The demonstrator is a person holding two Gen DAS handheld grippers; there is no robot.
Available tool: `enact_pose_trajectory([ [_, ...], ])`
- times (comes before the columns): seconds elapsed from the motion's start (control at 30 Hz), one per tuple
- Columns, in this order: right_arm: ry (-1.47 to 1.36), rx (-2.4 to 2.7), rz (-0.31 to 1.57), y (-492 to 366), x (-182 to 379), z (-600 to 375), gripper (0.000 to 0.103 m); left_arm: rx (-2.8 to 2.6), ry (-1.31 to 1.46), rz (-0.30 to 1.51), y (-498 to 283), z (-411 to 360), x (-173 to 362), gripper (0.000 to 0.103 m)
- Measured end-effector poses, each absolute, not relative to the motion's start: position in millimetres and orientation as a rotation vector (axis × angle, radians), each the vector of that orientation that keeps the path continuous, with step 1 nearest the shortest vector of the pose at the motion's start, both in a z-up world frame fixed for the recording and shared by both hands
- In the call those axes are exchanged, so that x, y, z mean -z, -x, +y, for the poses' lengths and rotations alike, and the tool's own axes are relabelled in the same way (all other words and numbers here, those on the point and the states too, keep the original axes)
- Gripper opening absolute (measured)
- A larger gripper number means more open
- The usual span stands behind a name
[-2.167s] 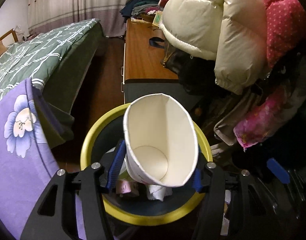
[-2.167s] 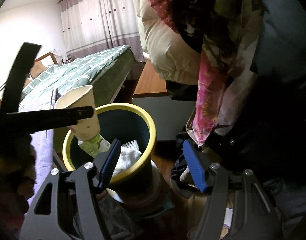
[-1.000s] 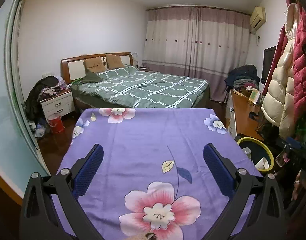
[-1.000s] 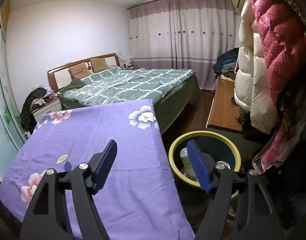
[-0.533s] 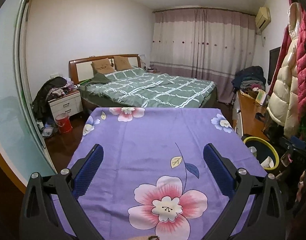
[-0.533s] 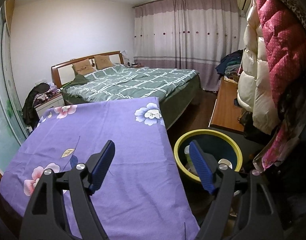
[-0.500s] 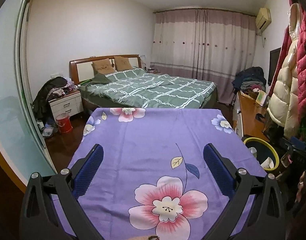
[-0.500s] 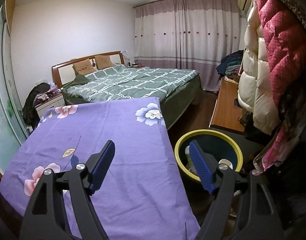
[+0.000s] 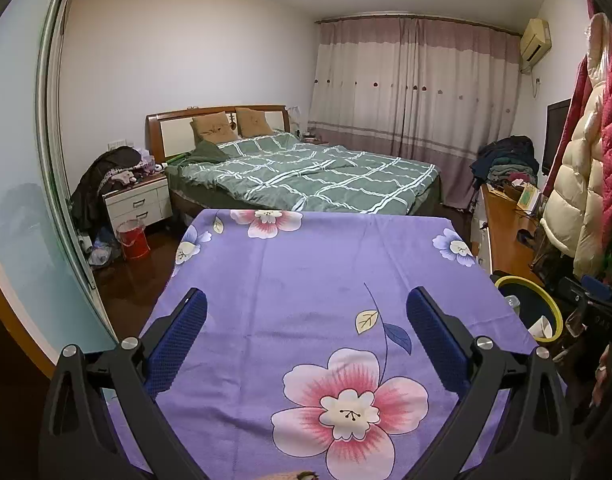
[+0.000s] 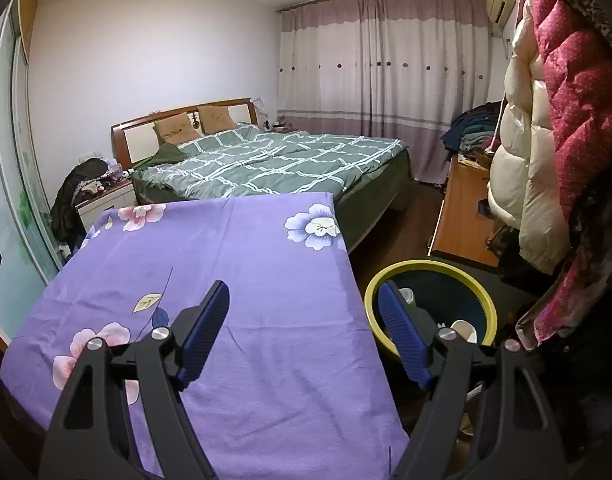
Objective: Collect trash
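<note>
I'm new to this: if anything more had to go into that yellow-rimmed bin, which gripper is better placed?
Probably the right gripper: the bin sits just past its fingertip, while the left gripper sees it far off.

- No text, label, brand or number can be read in either wrist view.
- The right gripper's black body [image 9: 601, 320], seen at the right edge of the left wrist view, bears a few small pale characters, too small and blurred to make out.
- A green-and-pale card or box [image 9: 529, 197] stands on the wooden sideboard [image 9: 505, 236]; any print on it is illegible.
</note>
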State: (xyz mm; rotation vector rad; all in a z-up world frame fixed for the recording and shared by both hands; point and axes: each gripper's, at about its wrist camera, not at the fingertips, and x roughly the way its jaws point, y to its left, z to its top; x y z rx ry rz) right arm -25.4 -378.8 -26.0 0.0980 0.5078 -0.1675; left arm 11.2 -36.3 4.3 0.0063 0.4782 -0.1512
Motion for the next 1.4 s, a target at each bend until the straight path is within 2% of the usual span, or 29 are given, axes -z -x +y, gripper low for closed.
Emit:
enact_pose_trajectory([
  [1.4, -0.103, 0.156, 0.521, 13.7, 32.2, -376.1, 0.074, 0.158, -0.033, 0.483, -19.6, -39.5, 6.9, 0.098],
])
